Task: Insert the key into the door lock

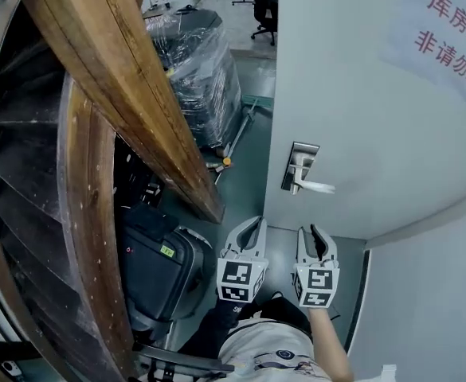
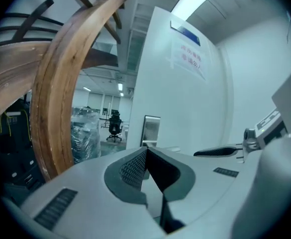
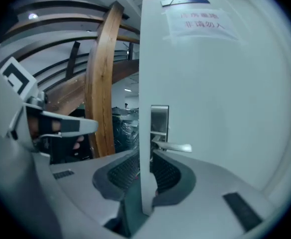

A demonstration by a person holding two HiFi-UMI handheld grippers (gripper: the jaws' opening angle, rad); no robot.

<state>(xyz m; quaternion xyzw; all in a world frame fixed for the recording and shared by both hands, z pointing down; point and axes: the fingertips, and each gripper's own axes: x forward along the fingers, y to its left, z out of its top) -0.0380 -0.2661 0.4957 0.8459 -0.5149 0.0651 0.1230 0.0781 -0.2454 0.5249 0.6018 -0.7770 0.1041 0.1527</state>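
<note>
The pale door [image 1: 360, 94] stands ajar ahead of me. It carries a steel lock plate [image 1: 300, 161] with a lever handle [image 1: 316, 186]. Both grippers hang side by side below the handle, short of the door. My left gripper [image 1: 253, 225] has its tips touching [image 2: 145, 151] with nothing between them. My right gripper [image 1: 315, 233] points at the lock plate [image 3: 159, 118]. A pale strip [image 3: 146, 183] runs between its jaws, in line with the door's edge. I cannot tell whether that strip is something held or the door seen through a gap. No key shows in any view.
A curved wooden stair beam [image 1: 121, 94] slants down at the left. Under it sit a dark case [image 1: 153, 269] and a film-wrapped stack [image 1: 197, 70]. A paper notice [image 1: 448, 30] is stuck on the door. A pale wall [image 1: 440, 293] closes the right side.
</note>
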